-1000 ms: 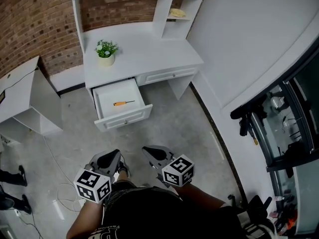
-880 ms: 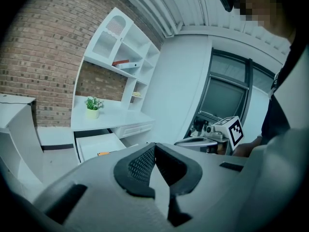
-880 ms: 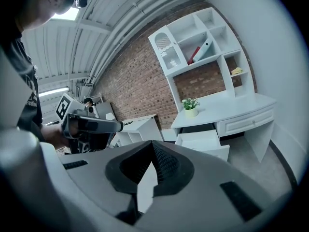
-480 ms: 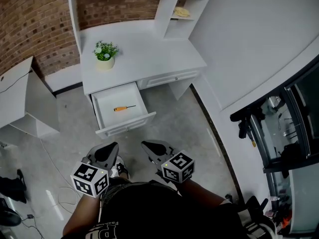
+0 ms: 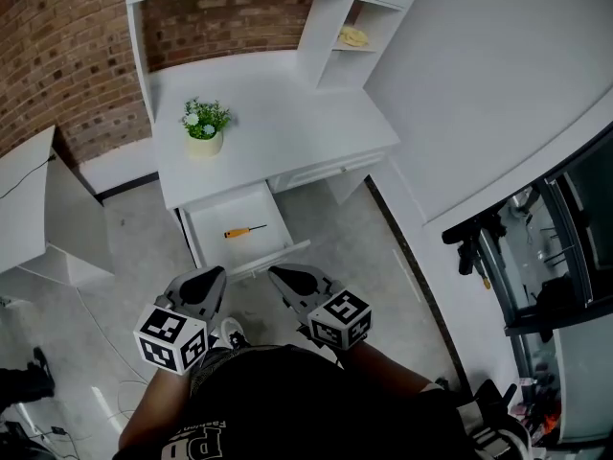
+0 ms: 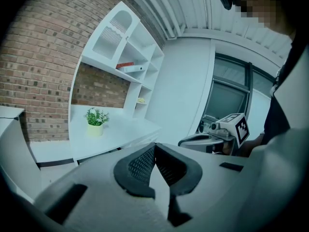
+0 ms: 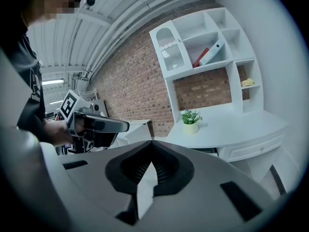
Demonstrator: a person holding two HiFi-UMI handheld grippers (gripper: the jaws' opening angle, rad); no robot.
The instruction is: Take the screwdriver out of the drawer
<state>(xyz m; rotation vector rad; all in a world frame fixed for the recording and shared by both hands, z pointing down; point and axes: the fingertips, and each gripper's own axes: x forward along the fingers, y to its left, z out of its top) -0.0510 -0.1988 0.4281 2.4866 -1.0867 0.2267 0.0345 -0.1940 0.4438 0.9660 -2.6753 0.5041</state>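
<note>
**Screwdriver in the pulled-out drawer, ahead of two closed, empty grippers**

Screwdriver and grippers are well apart. The left gripper and the right gripper are held side by side in front of the person, both pointing forward. Each gripper view shows its ribbed black pads pressed together at the tips, with nothing between them. The marker cubes sit at the rear of each, closest to the person's body.

Just beyond the tips in the head view is the white front panel of the drawer, which stands drawn out from under the tabletop. The screwdriver lies flat on the drawer floor near its middle, ahead of the gap between the two grippers. Its orange handle is toward the left gripper's side and its thin dark shaft points toward the right gripper's side. It lies crosswise to the way the grippers point and touches none of the drawer walls.

Farther ahead, on the tabletop, a small potted plant stands upright on the left gripper's side. Behind it rise white shelves; one compartment on the right gripper's side holds a small yellow object. A brick wall backs the whole unit.
</note>
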